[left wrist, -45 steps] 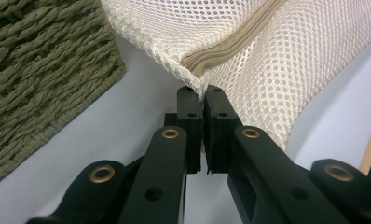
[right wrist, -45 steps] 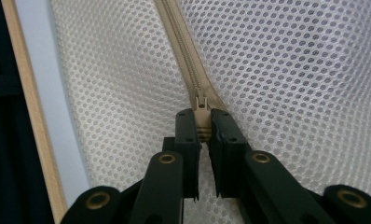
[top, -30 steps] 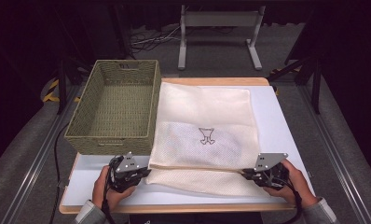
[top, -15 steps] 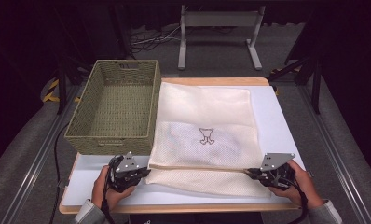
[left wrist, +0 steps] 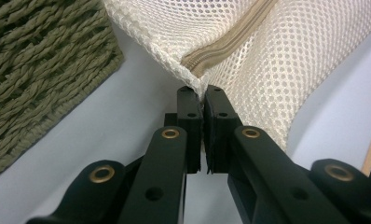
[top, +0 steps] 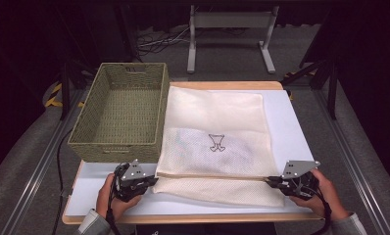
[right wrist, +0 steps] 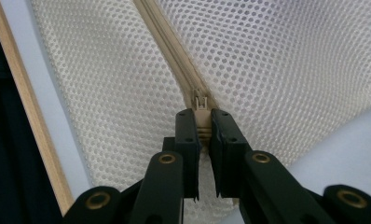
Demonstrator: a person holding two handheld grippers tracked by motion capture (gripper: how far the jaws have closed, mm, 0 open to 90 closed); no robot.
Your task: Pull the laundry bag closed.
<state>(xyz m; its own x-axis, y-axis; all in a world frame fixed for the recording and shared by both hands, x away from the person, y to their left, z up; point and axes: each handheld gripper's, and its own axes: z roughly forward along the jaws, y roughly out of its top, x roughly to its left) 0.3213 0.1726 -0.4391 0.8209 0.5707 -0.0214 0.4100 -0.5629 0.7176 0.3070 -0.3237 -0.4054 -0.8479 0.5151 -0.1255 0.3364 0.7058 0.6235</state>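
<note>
Left gripper (top: 151,181) is clamped narrow on the corner of the cream mesh laundry bag (top: 215,142), right at the zipper's (left wrist: 230,44) closed end; the bag's mesh fans out ahead of its jaws. Woven basket (top: 122,115) sits just beyond and to that gripper's left, touching the bag's edge. Right gripper (top: 271,182) is pinched tight on the zipper pull (right wrist: 201,105) at the bag's opposite corner, mesh spreading both sides ahead of it. Bag lies flat on the white table (top: 288,127), between the two grippers, near edge stretched taut across.
</note>
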